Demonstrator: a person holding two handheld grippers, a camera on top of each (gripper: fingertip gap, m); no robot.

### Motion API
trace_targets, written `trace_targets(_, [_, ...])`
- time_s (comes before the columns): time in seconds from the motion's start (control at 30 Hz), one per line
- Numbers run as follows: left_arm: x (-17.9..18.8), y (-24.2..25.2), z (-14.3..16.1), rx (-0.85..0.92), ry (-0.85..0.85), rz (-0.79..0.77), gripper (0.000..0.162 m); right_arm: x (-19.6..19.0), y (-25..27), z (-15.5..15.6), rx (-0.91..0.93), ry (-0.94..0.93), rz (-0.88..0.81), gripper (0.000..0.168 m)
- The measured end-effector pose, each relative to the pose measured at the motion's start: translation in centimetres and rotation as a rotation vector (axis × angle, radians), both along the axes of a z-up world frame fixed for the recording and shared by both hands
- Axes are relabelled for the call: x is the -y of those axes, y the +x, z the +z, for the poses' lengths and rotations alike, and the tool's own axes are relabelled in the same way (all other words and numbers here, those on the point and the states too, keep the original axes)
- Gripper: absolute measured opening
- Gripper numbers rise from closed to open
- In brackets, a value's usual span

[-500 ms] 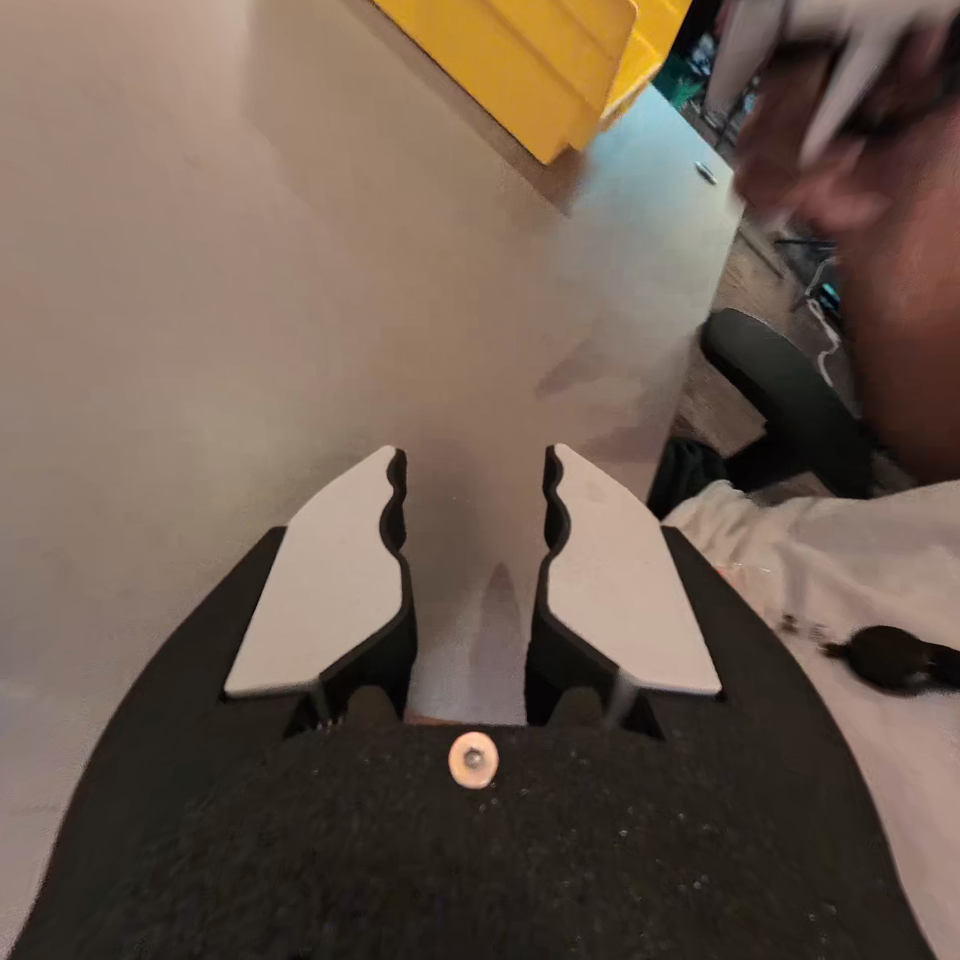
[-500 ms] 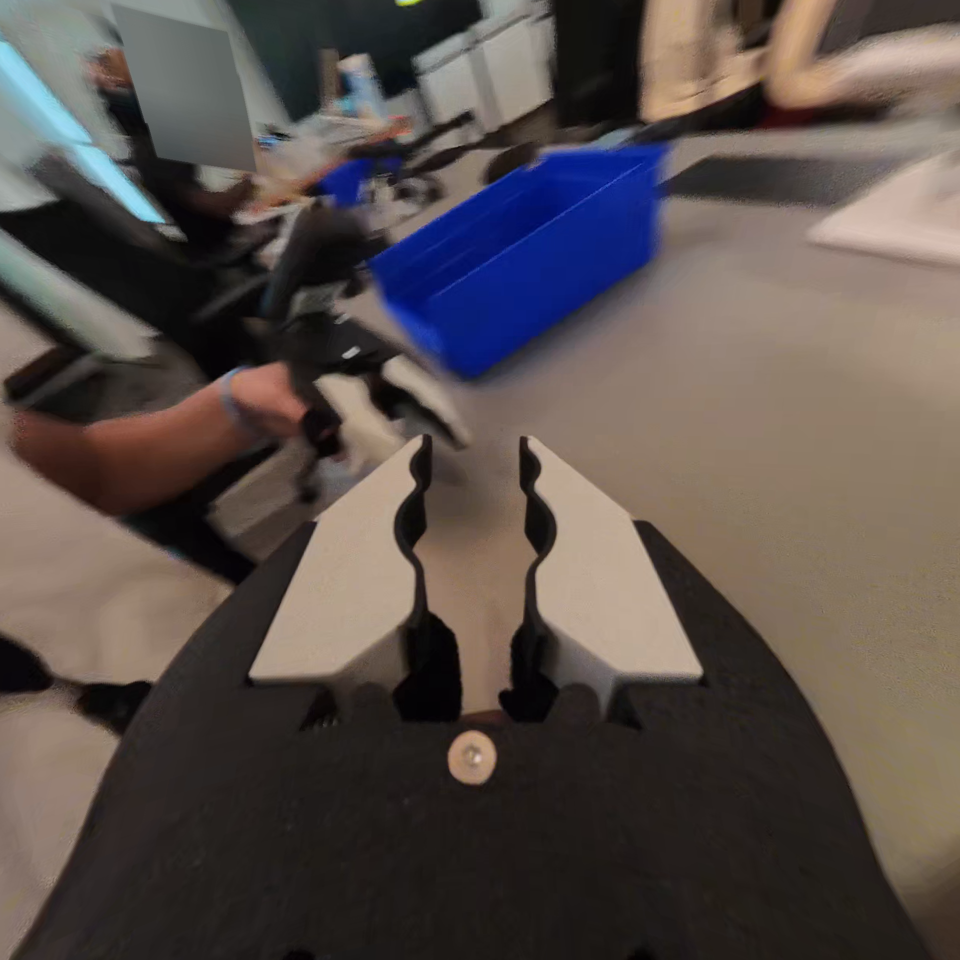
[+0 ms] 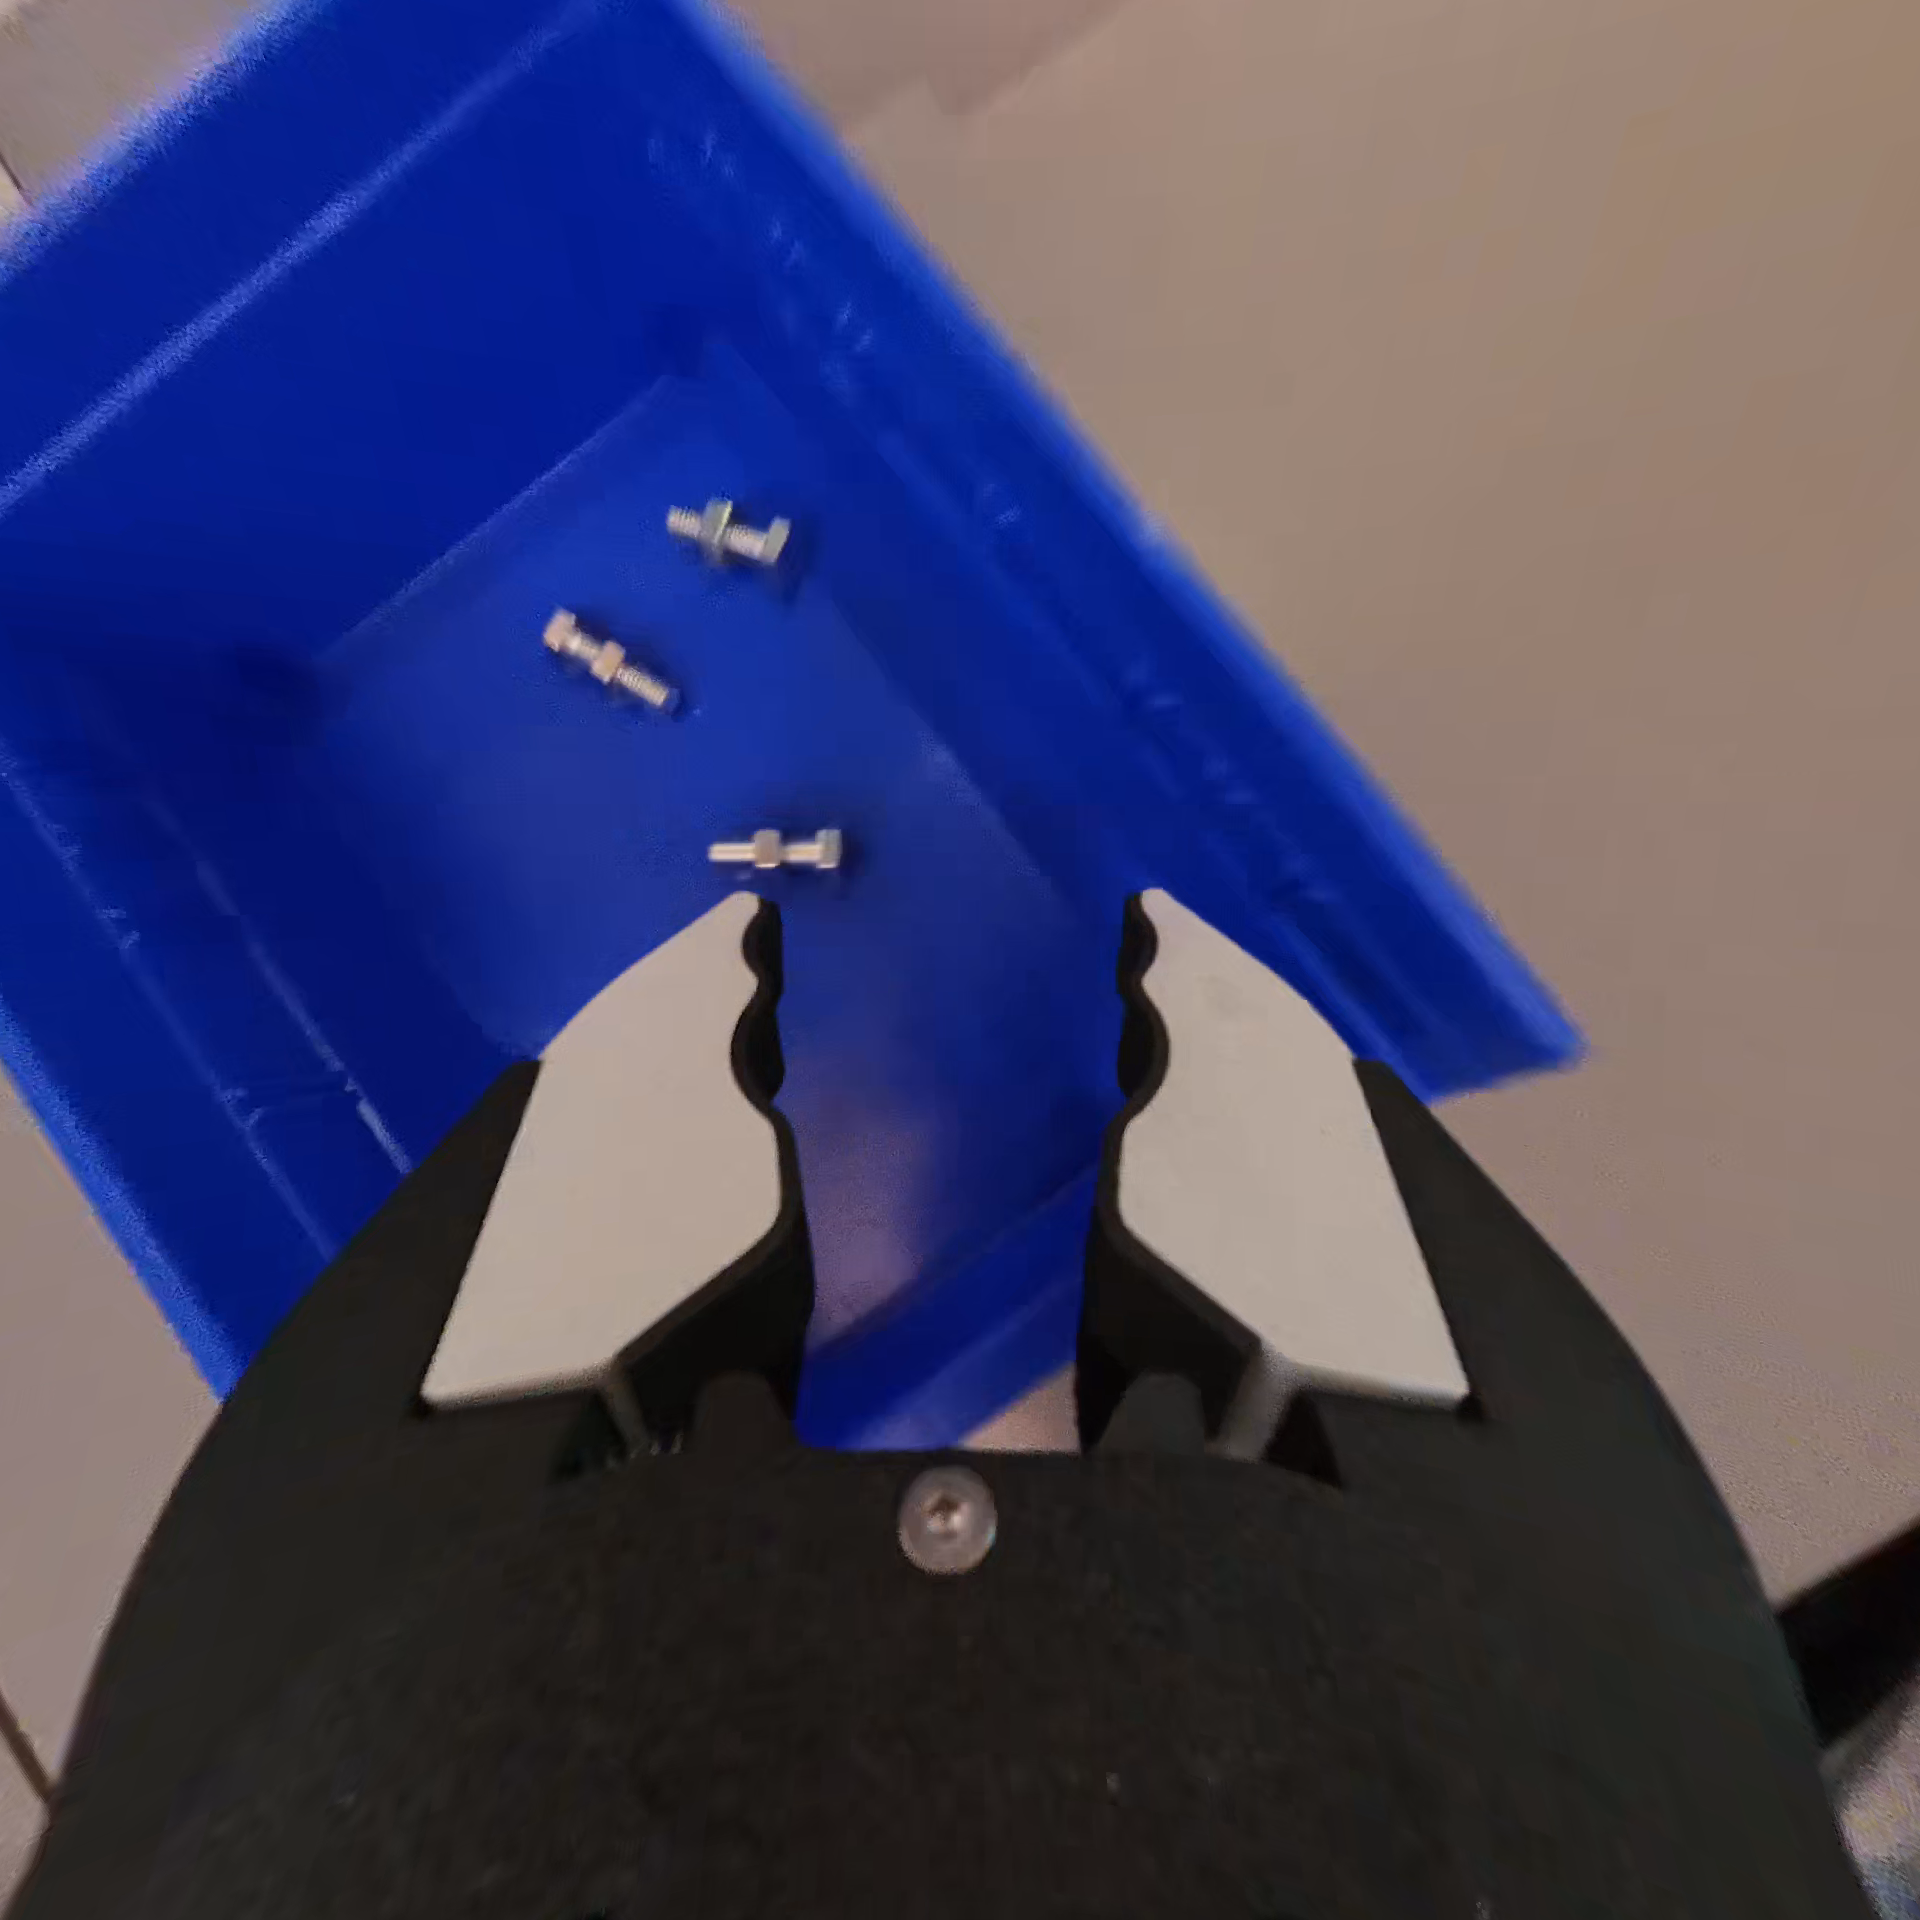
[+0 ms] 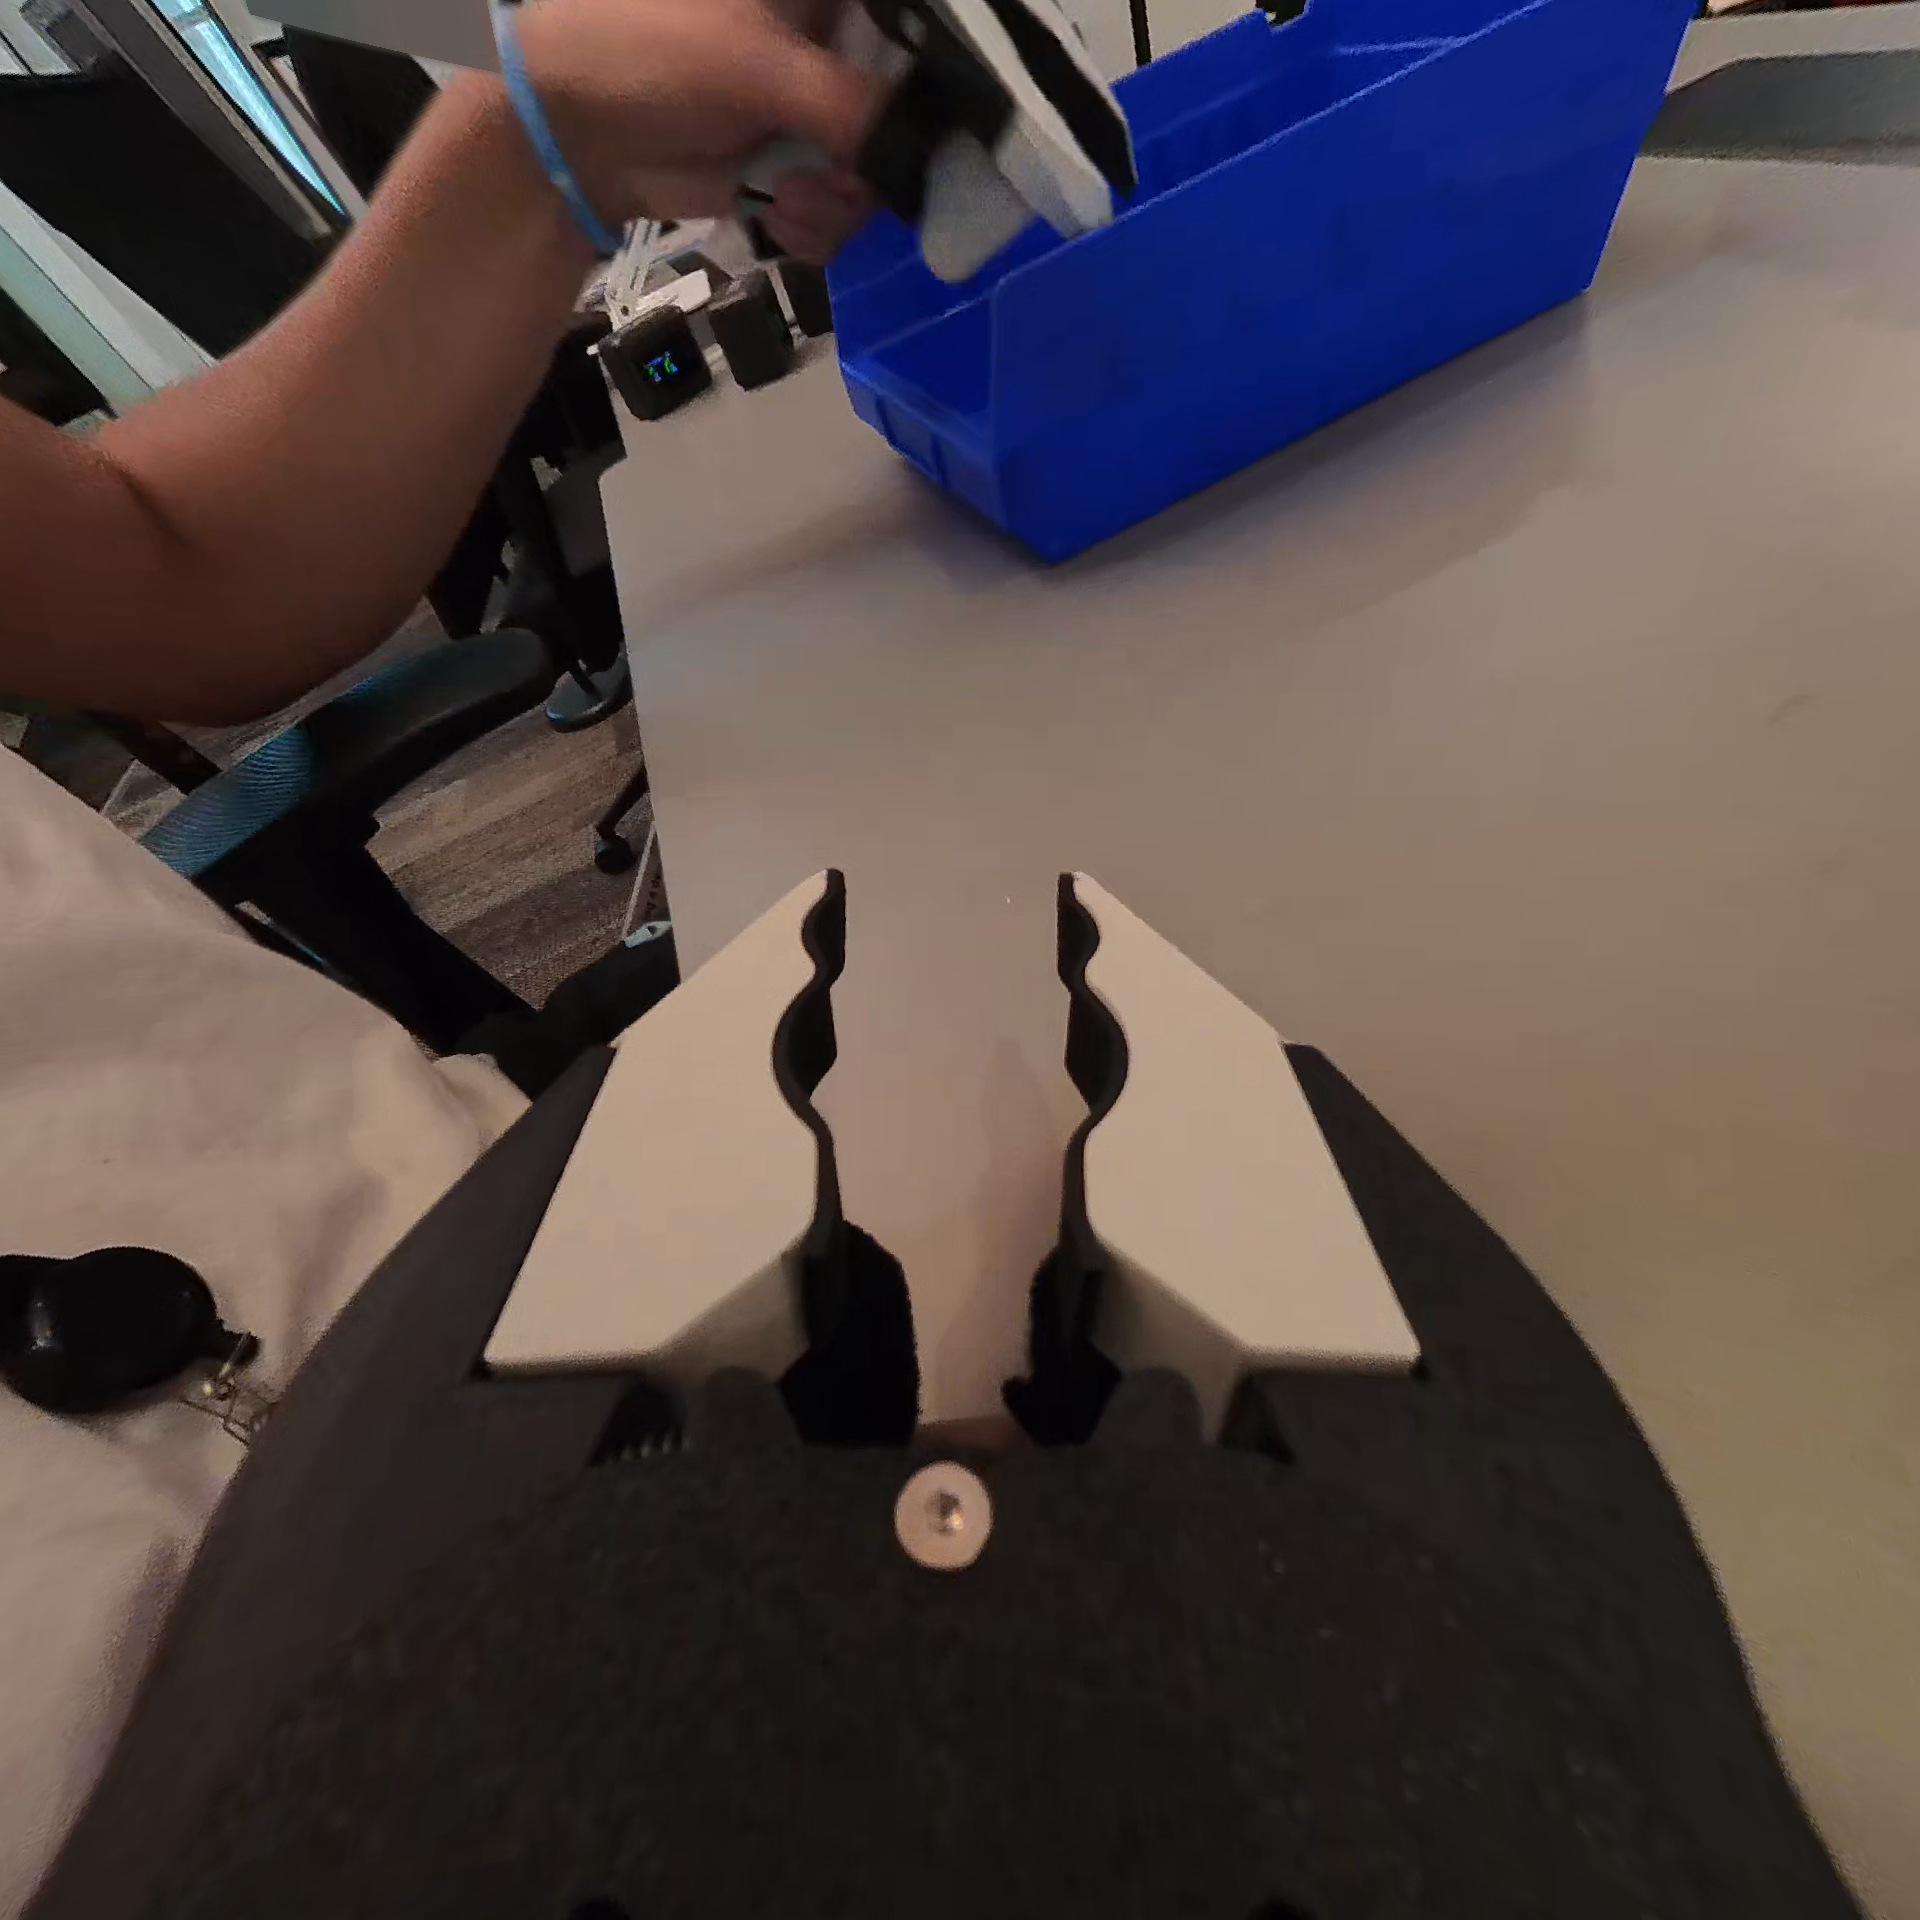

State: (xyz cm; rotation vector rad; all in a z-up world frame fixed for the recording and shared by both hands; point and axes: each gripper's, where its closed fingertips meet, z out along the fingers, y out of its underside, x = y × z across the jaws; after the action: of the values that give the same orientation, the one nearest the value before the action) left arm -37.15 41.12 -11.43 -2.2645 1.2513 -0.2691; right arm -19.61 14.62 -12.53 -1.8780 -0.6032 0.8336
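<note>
A blue plastic bin [image 3: 1195, 665] fills the left wrist view. Three small metal bolts with nuts lie on its floor: one [image 3: 777, 852] just beyond my left fingertips, one [image 3: 608, 660] farther in, one [image 3: 727, 535] farthest. My left gripper [image 3: 945, 904] is open and empty, pointing down into the bin from above. In the right wrist view the same bin [image 4: 1299, 312] stands on the grey table [image 4: 1351, 831], and the left gripper [image 4: 997, 156] hangs over its near end, held by a hand. My right gripper [image 4: 951, 883] is open and empty, low over bare table.
The table's left edge [image 4: 634, 727] runs near my right gripper. An office chair [image 4: 343, 748] stands on the floor beyond it. Small black boxes [image 4: 655, 364] sit near the bin's left end. A person's forearm [image 4: 312, 416] crosses the upper left. Spacing between my two grippers at the tips: around 30 cm.
My left gripper has swung from the bare table by a yellow bin to above the blue bin and opened wider. My right gripper has shifted and opened slightly wider.
</note>
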Motion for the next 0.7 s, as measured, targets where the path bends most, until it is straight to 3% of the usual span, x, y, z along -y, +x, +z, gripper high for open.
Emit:
trace_targets(0.13, [-3.3, -1.2, -5.0, -0.121, -0.102, 0.064, 0.072, 0.0, 0.3, -0.6, 0.02, -0.013, -0.009, 0.044])
trace_targets(0.23, [-4.4, -1.1, -6.8, -0.136, -0.1, 0.052, 0.075, 0.0, 0.4, -0.6, 0.0, -0.022, -0.006, 0.045])
trace_targets(0.3, [-4.6, -0.6, -7.1, -0.115, -0.089, 0.019, 0.069, -0.1, 0.6, -0.6, -0.008, -0.029, -0.004, 0.045])
trace_targets(0.37, [-4.5, -0.7, -7.4, -0.124, -0.075, -0.012, 0.042, -0.3, 0.7, -0.5, -0.024, -0.031, -0.002, 0.045])
trace_targets(0.43, [-3.7, -0.9, -7.3, -0.121, -0.105, -0.036, 0.04, -0.5, 0.6, -0.1, -0.055, -0.035, 0.002, 0.045])
trace_targets(0.57, [-3.0, -1.0, -5.5, -0.07, -0.029, -0.073, 0.04, -1.2, 1.0, 0.7, -0.121, -0.044, -0.01, 0.045])
trace_targets(0.7, [0.3, 2.4, 2.3, 0.063, 0.294, -0.289, 0.04, -2.9, 1.3, 2.7, -0.283, -0.086, -0.006, 0.044])
